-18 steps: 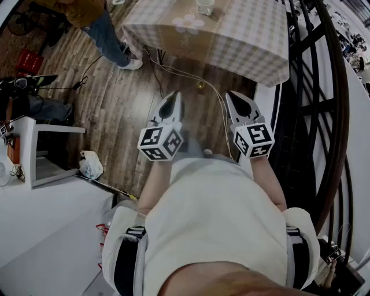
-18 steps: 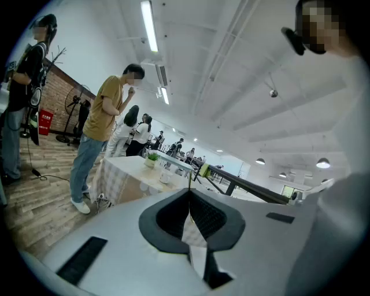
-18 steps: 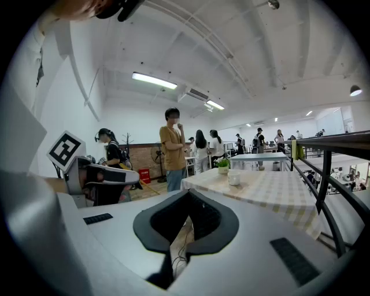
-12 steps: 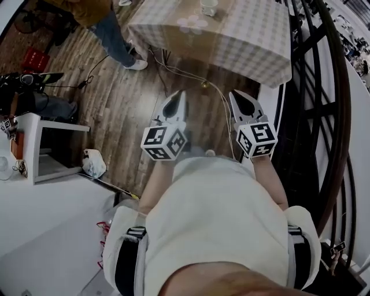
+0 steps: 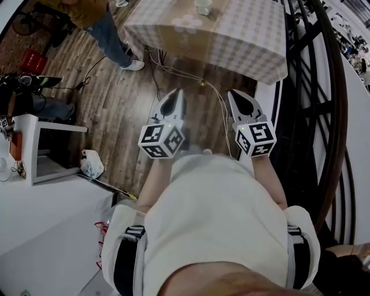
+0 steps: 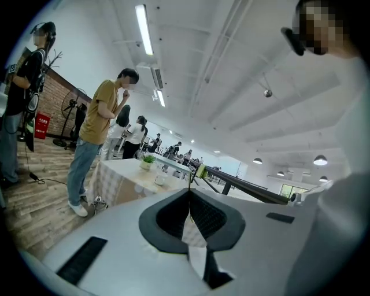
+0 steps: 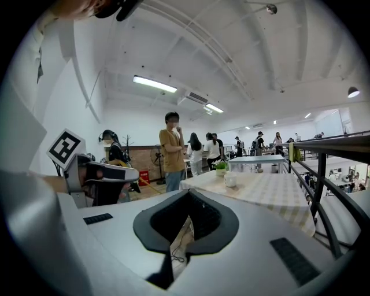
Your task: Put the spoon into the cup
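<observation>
Left gripper (image 5: 177,94) and right gripper (image 5: 232,95) are closed and empty, well apart from the cup (image 5: 203,6); next, approach the table (image 5: 248,40).

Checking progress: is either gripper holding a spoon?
No, the left gripper and the right gripper both have jaws closed with nothing between them.

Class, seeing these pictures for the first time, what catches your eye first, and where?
Two shut, empty claws, the left claw and right claw, point forward side by side mid-picture over a wooden floor. Beyond them stands a checked-cloth table with a white cup on it, a person in a mustard shirt beside it.
</observation>
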A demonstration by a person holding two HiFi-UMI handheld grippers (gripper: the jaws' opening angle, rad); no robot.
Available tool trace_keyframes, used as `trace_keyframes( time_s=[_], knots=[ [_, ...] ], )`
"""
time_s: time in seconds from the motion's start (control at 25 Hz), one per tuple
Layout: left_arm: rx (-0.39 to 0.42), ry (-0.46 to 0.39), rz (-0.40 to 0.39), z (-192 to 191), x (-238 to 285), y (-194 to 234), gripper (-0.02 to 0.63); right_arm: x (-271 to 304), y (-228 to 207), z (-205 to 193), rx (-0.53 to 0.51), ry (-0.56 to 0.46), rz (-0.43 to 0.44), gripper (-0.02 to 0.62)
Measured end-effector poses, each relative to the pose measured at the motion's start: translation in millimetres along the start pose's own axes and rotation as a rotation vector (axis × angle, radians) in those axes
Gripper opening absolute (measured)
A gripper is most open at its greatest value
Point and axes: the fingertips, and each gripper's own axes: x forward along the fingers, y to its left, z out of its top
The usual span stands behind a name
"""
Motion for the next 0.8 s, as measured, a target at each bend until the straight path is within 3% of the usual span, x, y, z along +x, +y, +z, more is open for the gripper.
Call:
trace_keyframes(
  time_s=[0.8],
  knots=[
    [0.003, 0.049, 0.022, -5, 32, 18, 0.005, 30, -18, -10, 0.057, 0.035, 0.016, 0.0]
  ],
)
